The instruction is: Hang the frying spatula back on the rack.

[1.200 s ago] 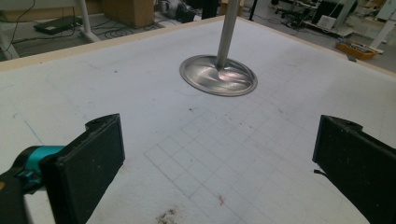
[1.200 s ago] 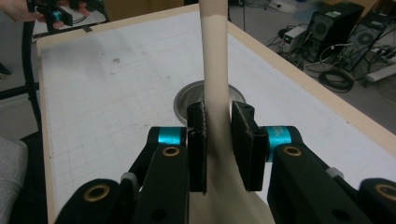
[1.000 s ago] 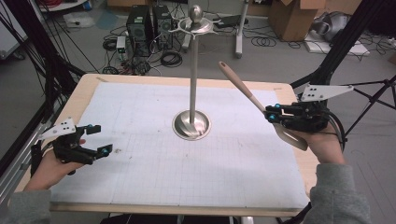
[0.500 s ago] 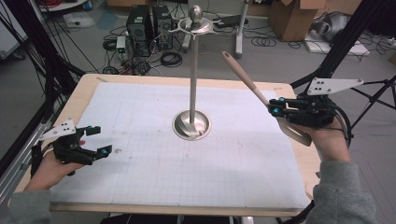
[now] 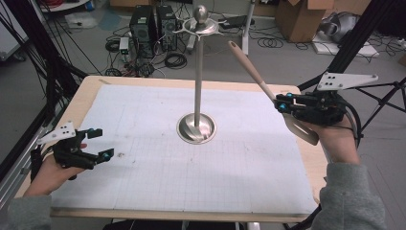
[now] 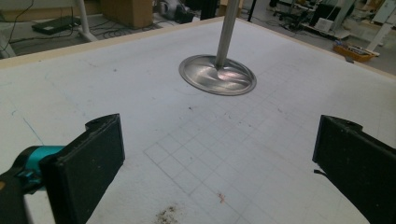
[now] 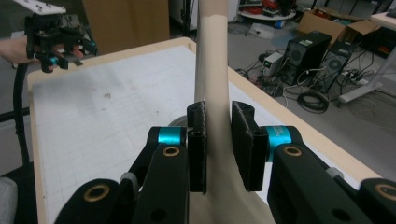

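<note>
At the counter's (image 5: 143,96) right edge, the right hand-held gripper (image 5: 282,106) pinches the spatula (image 5: 253,72) near its blade, handle slanting up-left toward the stand's (image 5: 197,86) hooks; the left hand-held gripper (image 5: 98,143) rests spread, farther away.

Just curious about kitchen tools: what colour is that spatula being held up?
Pale beige spatula, clearest in the right gripper view.

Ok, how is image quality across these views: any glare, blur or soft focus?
High view: even light, soft overall, a mild sheen on the round steel base of the utensil stand. Left gripper view: a pinkish glare patch on that base, the black jaws soft up close. Right gripper view: the beige wooden spatula between its jaws looks pale and featureless.
</note>
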